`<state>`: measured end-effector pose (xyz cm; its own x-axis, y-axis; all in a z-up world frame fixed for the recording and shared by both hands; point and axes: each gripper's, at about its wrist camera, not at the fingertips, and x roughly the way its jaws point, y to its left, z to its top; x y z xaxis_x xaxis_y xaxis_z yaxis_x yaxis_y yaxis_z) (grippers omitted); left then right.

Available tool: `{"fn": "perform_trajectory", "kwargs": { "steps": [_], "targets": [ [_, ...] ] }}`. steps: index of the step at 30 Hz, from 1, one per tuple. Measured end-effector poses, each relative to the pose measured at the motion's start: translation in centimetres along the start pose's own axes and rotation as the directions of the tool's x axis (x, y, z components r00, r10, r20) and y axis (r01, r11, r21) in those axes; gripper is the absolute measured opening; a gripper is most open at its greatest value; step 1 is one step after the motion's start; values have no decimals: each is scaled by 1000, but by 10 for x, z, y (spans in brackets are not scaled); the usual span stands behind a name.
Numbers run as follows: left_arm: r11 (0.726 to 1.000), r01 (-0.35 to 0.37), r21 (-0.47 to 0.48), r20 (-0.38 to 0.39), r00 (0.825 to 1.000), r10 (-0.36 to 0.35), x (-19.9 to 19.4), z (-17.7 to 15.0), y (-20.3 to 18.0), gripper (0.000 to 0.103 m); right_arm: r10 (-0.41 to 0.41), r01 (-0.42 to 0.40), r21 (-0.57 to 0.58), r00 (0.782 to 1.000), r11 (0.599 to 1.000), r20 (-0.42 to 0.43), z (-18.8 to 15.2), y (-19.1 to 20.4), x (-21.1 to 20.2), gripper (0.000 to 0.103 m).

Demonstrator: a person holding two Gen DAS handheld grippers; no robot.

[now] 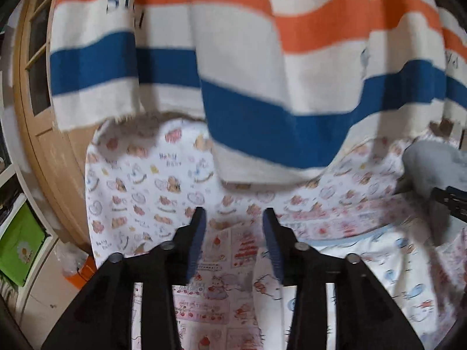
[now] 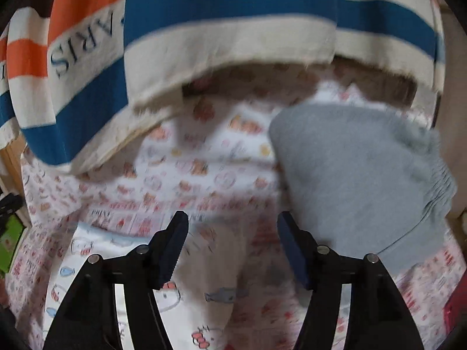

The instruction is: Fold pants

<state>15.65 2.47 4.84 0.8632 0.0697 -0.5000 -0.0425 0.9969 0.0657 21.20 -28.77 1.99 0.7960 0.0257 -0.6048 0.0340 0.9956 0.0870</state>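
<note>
The grey pants (image 2: 356, 175) lie bunched on the cartoon-printed bedsheet (image 2: 189, 175), elastic waistband toward the right. My right gripper (image 2: 232, 227) is open and empty, its right finger just at the pants' lower left edge. In the left wrist view the pants (image 1: 432, 169) show at the far right. My left gripper (image 1: 233, 218) is open and empty above the printed sheet (image 1: 140, 180), well left of the pants. The right gripper's tip (image 1: 449, 201) shows at the right edge.
A striped orange, blue and cream blanket (image 1: 233, 58) hangs over the far side of the bed; it also shows in the right wrist view (image 2: 204, 29). A wooden door (image 1: 38, 102) and a green box (image 1: 17, 250) are at the left.
</note>
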Motion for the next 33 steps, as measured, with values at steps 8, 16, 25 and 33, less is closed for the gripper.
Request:
{"fn": "perform_trajectory", "kwargs": {
  "steps": [8, 16, 25, 33],
  "targets": [
    [989, 121, 82, -223, 970, -100, 60, -13, -46, 47, 77, -77, 15, 997, 997, 28, 4, -7, -23, 64],
    [994, 106, -39, -366, 924, -113, 137, -33, -48, 32, 128, -125, 52, 990, 991, -53, -22, -34, -4, 64],
    [993, 116, 5, -249, 962, -111, 91, -4, -51, 4, 162, -154, 99, 984, 983, -75, -30, -45, 15, 64],
    [997, -41, 58, -288, 956, 56, 111, 8, -27, 4, 178, -176, 47, 982, 983, -57, -29, -33, 8, 64]
  ]
}}
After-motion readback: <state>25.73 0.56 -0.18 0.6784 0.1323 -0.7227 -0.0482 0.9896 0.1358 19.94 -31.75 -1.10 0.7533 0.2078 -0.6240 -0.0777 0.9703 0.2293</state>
